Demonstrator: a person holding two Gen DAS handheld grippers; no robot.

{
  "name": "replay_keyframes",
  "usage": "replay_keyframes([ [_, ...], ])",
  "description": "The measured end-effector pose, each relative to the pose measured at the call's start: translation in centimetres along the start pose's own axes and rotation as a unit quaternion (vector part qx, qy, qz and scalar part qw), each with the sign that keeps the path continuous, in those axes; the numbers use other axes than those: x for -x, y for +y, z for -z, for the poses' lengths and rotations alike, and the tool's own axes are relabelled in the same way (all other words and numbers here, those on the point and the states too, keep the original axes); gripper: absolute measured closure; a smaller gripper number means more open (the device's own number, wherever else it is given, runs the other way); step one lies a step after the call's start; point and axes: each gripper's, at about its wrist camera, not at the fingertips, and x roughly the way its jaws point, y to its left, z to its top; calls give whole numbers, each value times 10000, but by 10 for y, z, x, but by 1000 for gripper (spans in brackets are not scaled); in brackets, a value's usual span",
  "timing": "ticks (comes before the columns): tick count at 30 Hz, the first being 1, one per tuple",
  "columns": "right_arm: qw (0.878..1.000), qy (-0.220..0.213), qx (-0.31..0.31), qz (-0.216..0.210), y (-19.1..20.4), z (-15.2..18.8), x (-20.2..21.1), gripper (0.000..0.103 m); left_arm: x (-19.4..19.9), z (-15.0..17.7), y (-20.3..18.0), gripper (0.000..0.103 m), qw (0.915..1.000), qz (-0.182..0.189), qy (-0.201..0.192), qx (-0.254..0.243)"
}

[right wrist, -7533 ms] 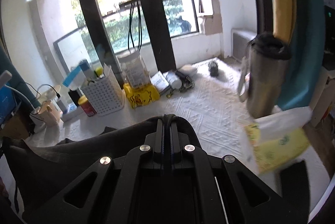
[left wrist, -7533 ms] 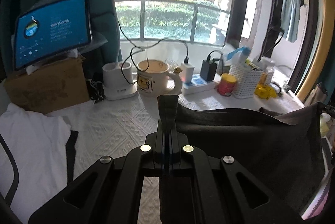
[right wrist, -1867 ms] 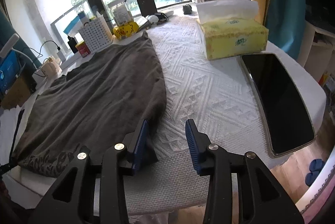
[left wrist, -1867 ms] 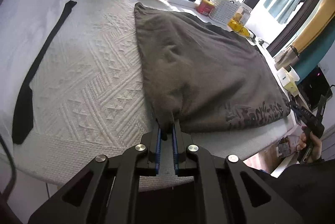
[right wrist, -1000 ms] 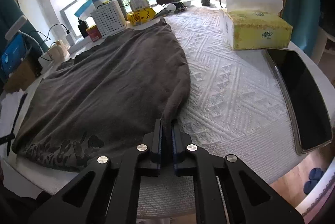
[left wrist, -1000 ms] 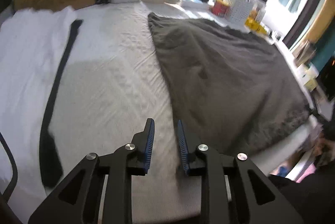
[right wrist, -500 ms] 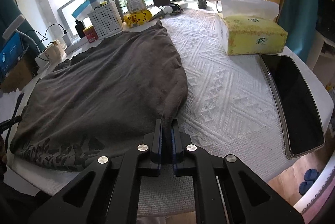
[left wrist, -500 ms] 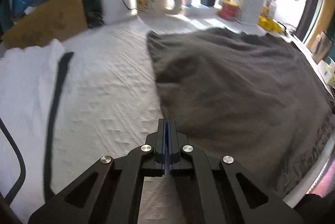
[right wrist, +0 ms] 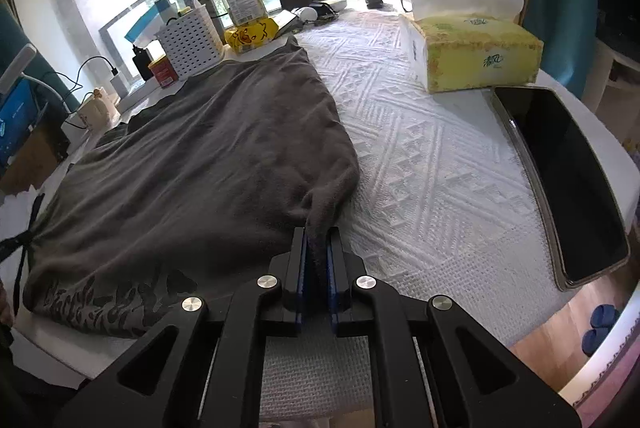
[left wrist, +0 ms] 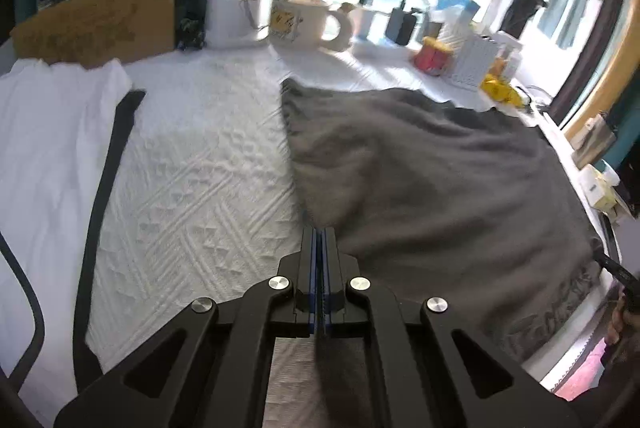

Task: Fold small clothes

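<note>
Viewing along the left wrist camera: the dark grey soft cotton T-shirt point(left wrist: 432, 187) lies spread flat on the white quilted tabletop point(left wrist: 200, 163), filling the centre and right of the frame. The left claw point(left wrist: 319, 240) has its jaws pressed together at the shirt's near left edge; whether any cloth is actually pinched between them cannot be told here. The fabric looks light, limp and drapey, so it should lift easily but sag and crease; corners and hem edges are the sensible places to grip. A white garment with black trim point(left wrist: 52, 147) lies at the left, apart from the shirt. A cream mug with a cartoon print point(left wrist: 304, 21) and a white perforated plastic basket point(left wrist: 478, 63) stand along the upper edge, close to the shirt's far hem.

Right wrist camera: the right claw point(right wrist: 318, 248) is clamped on a bunched corner of the shirt at lower centre. A yellow tissue box point(right wrist: 476, 51) and a black-screened tablet point(right wrist: 568, 183) lie to the right, well apart. Folding toward the far hem risks brushing the basket.
</note>
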Motion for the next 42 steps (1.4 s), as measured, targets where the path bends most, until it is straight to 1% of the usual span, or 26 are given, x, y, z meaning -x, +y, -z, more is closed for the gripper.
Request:
replay_keyframes([
  [3, 9999, -45, 74, 86, 3, 2, 3, 95, 6, 2, -17, 101, 9997, 75, -76, -234],
  [6, 9999, -16, 89, 147, 4, 2, 2, 95, 7, 6, -22, 101, 9994, 82, -70, -332],
  [10, 9998, 9, 93, 184, 5, 2, 1, 95, 1, 13, -19, 101, 9995, 111, 105, -259],
  [12, 9998, 16, 78, 173, 4, 2, 1, 95, 1, 15, -20, 101, 9996, 100, 127, -212],
  [15, 9999, 13, 82, 146, 3, 2, 1, 95, 5, 18, -23, 101, 9998, 115, 82, -155],
  [20, 9999, -7, 88, 105, 2, 3, 1, 95, 16, 20, -30, 101, 9998, 80, -127, -128],
  [27, 9999, -55, 60, 122, -2, 8, 7, 95, 18, 22, -28, 101, 9999, -109, -69, -58],
  [28, 9999, -66, 67, 136, -3, 8, 8, 95, 18, 23, -28, 97, 9999, -108, -59, -45],
  [29, 9998, -73, 79, 150, -2, 8, 9, 95, 19, 24, -29, 82, 9999, -82, -71, -35],
  [30, 9997, -81, 136, 190, 0, 9, 10, 95, 20, 25, -29, 64, 9999, -51, -91, -28],
  [31, 9994, -91, 202, 254, 2, 8, 11, 95, 23, 25, -30, 57, 9999, 9, -150, -9],
  [32, 9991, -105, 283, 314, 5, 9, 13, 90, 26, 25, -32, 52, 9997, 71, -228, -1],
  [33, 9990, -102, 314, 314, 6, 9, 15, 86, 28, 25, -34, 52, 9995, 116, -290, -17],
  [34, 9988, -124, 310, 348, 6, 10, 18, 70, 30, 23, -37, 52, 9993, 152, -332, -64],
  [35, 9988, -152, 275, 367, 5, 11, 21, 51, 32, 22, -40, 52, 9990, 183, -376, -125],
  [36, 9990, -188, 182, 355, 3, 12, 25, 44, 33, 21, -42, 52, 9988, 204, -412, -172],
  [37, 9992, -208, 96, 320, 1, 12, 28, 42, 33, 20, -44, 52, 9986, 222, -429, -207],
  [42, 9982, -115, -572, -139, -6, 25, 37, 42, 25, 16, -48, 51, 9981, 417, -377, -261],
])
